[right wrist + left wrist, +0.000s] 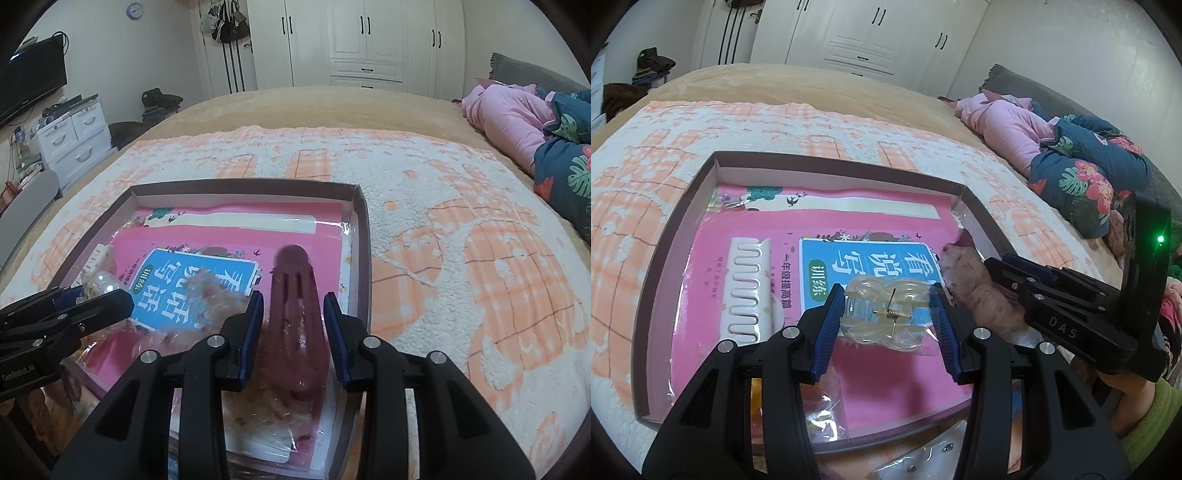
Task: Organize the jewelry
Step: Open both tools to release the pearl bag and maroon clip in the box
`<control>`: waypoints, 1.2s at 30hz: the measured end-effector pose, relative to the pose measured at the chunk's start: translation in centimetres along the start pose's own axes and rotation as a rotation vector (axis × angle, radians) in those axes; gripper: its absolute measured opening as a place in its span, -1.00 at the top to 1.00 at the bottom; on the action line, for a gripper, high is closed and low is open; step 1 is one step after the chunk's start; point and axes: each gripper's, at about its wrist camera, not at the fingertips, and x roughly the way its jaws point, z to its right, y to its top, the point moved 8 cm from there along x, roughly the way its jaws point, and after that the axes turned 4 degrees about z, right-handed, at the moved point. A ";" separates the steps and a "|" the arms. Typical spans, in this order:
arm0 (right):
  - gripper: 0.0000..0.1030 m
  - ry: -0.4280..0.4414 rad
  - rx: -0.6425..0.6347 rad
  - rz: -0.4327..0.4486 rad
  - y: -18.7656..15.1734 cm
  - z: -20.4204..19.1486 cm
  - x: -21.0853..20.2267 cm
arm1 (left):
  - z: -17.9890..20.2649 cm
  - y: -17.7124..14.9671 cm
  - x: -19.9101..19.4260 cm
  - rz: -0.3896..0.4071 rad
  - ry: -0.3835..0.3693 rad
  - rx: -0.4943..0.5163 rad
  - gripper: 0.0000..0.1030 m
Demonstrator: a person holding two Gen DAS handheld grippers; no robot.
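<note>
A: Left unit status?

B: I read my left gripper (886,325) with its 2 blue pads spread. The clear claw clip (882,314) lies between them on the pink book (746,332), inside its plastic wrap. I cannot tell whether either pad touches the clip.

A: Right unit?

B: My right gripper (293,332) is also spread. The maroon clip (295,302) lies lengthwise between its pads, tip pointing away from the camera. There is a gap on both sides in the right wrist view.

A: Container?

B: 1 shallow box (676,221) on the blanket (812,125). The book covers most of its floor. The box wall (364,258) runs just right of the maroon clip.

A: Other items in the box?

B: 1 white comb (750,288) lies on the book's left side. 1 fuzzy pink piece (982,291), wrapped in plastic, sits between the 2 grippers; in the left wrist view it is against the tip of the right gripper (1015,266). In the right wrist view the left gripper (92,295) enters from the left with the claw clip (101,282) at its tip.

A: Surroundings?

B: Bed, with a pink garment (509,122) at the right.
</note>
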 end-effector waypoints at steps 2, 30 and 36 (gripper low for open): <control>0.35 0.003 0.002 0.009 0.1 -0.1 -0.3 | -0.1 -0.1 -0.1 0.000 0.002 -0.002 0.27; -0.79 -0.032 -0.029 0.197 -0.3 -0.6 -11.3 | 1.7 0.3 -7.9 0.126 0.045 0.014 -0.78; -0.81 -0.026 -0.033 0.225 -0.6 -0.9 -13.4 | 1.6 0.1 -10.4 0.162 0.058 0.014 -0.78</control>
